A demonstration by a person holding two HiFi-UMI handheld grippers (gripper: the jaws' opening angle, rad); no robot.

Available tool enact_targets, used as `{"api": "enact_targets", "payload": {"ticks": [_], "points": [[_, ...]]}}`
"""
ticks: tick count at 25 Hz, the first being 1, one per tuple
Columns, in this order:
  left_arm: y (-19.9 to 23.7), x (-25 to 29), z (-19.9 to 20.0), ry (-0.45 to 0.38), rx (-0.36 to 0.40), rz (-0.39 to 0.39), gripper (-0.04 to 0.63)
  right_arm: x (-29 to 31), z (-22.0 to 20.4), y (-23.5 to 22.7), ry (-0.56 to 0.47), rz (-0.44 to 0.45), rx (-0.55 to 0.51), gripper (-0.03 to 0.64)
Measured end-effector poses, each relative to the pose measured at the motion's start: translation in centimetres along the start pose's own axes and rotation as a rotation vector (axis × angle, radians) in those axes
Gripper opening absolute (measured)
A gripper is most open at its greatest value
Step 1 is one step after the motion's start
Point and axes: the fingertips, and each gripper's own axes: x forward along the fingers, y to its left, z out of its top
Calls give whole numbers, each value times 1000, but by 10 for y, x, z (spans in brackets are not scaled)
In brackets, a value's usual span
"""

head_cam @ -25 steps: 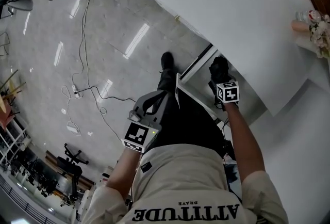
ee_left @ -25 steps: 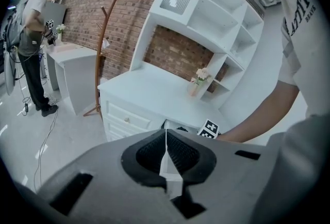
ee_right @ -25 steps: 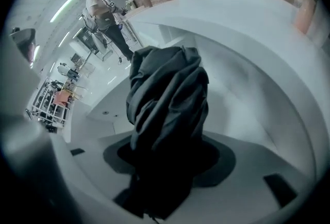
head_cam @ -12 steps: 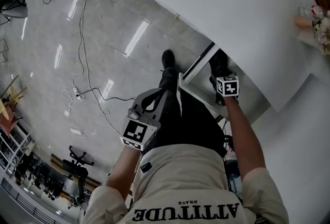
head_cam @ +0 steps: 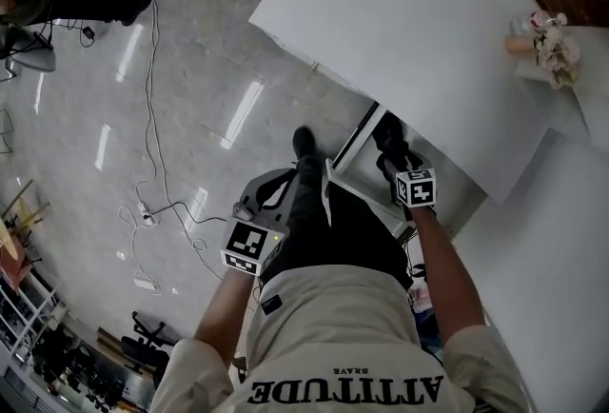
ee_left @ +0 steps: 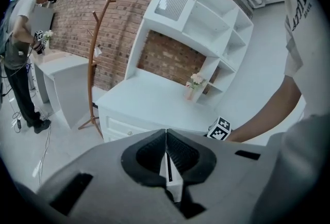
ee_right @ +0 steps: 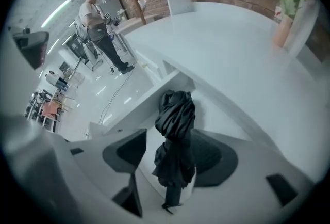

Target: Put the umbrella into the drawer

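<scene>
A folded black umbrella lies between the jaws of my right gripper, which is shut on it; its handle end is near the camera. The umbrella's free end points into the open white drawer below the desk top. In the head view the right gripper holds the umbrella just over the drawer, which is pulled out from under the white desk. My left gripper hangs shut by my left leg, left of the drawer front. The left gripper holds nothing that I can see.
A vase of flowers stands at the desk's far right corner. Cables trail over the glossy floor on the left. A wooden coat stand and a white shelf unit flank the desk. Another person works further off.
The head view has tilted, bringing more of the desk and the vase into sight. My right gripper with the umbrella has sunk slightly toward the drawer. The left gripper has hardly moved.
</scene>
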Motion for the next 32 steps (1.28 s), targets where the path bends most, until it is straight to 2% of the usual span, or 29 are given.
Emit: {"api": "enact_targets", "payload": {"ticks": [4, 7, 10, 13, 15, 22, 28, 32], "points": [[3, 1, 16, -15, 44, -44, 28, -27, 9, 8, -50, -1, 34, 262], [-1, 4, 25, 0, 99, -91, 28, -47, 13, 23, -101, 57, 106, 261], [-7, 3, 38, 11, 181, -150, 28, -71, 21, 39, -184, 77, 157, 193], [-14, 0, 45, 20, 226, -192, 28, -98, 22, 50, -265, 76, 196, 175], [-19, 1, 48, 27, 234, -220, 28, -116, 24, 54, -318, 80, 217, 144], [-55, 12, 48, 52, 258, -306, 28, -174, 13, 52, -471, 39, 249, 100], [-78, 15, 45, 23, 216, -320, 28, -215, -20, 56, -534, -4, 251, 63], [-94, 11, 45, 2, 265, -318, 28, -250, -37, 60, -648, -35, 251, 43]]}}
